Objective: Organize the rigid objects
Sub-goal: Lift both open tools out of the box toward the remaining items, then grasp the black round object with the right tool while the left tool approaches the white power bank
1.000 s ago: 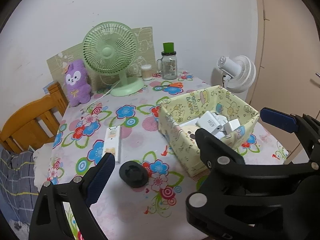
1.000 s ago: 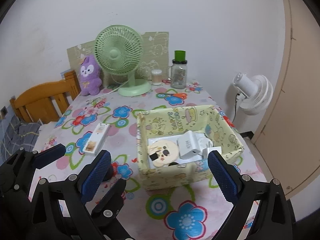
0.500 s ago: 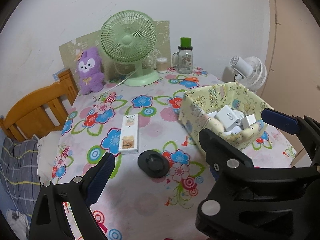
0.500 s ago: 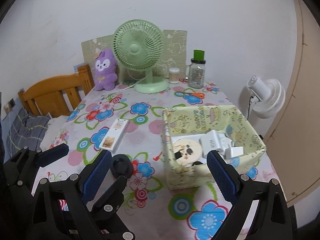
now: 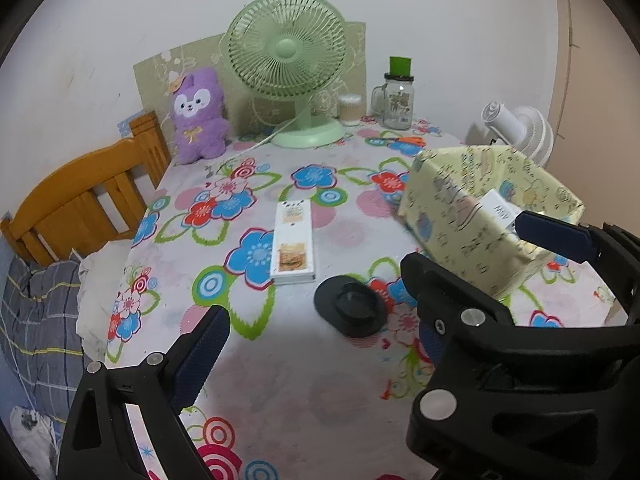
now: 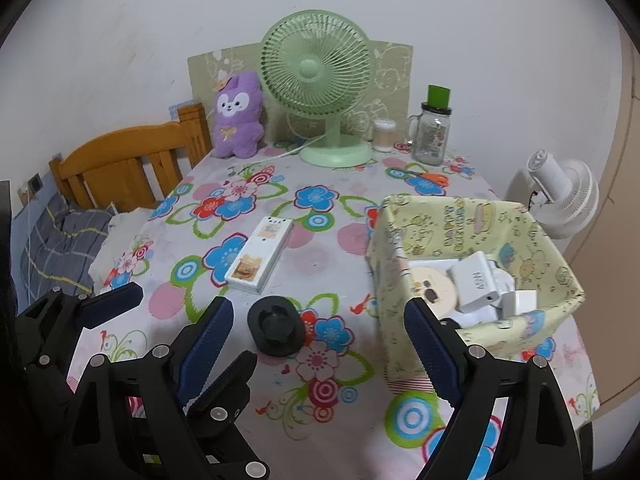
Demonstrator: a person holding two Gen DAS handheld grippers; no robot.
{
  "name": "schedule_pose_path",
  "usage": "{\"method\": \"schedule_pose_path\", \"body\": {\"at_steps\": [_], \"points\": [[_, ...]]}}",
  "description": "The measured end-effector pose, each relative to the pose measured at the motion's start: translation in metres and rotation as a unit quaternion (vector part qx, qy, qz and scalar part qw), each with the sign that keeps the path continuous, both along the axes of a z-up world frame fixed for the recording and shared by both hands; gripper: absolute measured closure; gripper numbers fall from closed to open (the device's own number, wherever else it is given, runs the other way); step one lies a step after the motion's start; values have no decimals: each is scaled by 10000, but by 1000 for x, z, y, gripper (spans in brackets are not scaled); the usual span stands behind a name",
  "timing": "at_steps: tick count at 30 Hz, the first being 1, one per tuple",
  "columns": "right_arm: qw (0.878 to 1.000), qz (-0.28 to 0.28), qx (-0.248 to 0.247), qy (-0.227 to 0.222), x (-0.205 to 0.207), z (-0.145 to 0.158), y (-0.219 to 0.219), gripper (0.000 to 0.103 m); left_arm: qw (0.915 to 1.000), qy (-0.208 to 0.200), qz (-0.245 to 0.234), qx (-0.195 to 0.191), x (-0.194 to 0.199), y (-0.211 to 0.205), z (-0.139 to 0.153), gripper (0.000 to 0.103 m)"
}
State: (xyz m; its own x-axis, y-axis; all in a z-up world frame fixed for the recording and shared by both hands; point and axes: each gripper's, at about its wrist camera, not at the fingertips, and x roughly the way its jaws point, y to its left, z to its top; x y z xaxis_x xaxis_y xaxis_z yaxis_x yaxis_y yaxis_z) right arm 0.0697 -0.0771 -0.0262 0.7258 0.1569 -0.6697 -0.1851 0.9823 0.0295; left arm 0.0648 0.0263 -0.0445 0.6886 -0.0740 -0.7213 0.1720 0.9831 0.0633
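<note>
A black round disc with a raised hub (image 5: 351,309) lies on the flowered tablecloth; it also shows in the right wrist view (image 6: 277,331). A white flat rectangular box with stickers (image 5: 293,241) lies just behind it, also in the right wrist view (image 6: 260,255). A yellow patterned fabric bin (image 6: 476,216) at the right holds white chargers (image 6: 478,280) and a round beige piece (image 6: 432,286); the bin also shows in the left wrist view (image 5: 472,196). My left gripper (image 5: 316,356) is open and empty, low before the disc. My right gripper (image 6: 320,344) is open and empty, the disc between its fingers' line.
At the back stand a green desk fan (image 5: 288,60), a purple plush (image 5: 198,116), a glass jar with green lid (image 5: 398,96) and a small cup (image 5: 351,109). A wooden headboard (image 5: 80,200) and bedding lie left. A white fan (image 6: 560,192) stands off the table's right edge.
Both grippers have swung left: the bin has slid toward the right in both views, and the disc and white box now sit near the centre. Both stay open.
</note>
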Motion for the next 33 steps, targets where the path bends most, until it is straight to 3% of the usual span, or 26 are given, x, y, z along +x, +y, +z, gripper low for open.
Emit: {"method": "schedule_pose_path", "body": {"at_steps": [33], "points": [[9960,227,-126,858,46,-75,43,17,9966,758,303,-87,33,41,-65,6]]}}
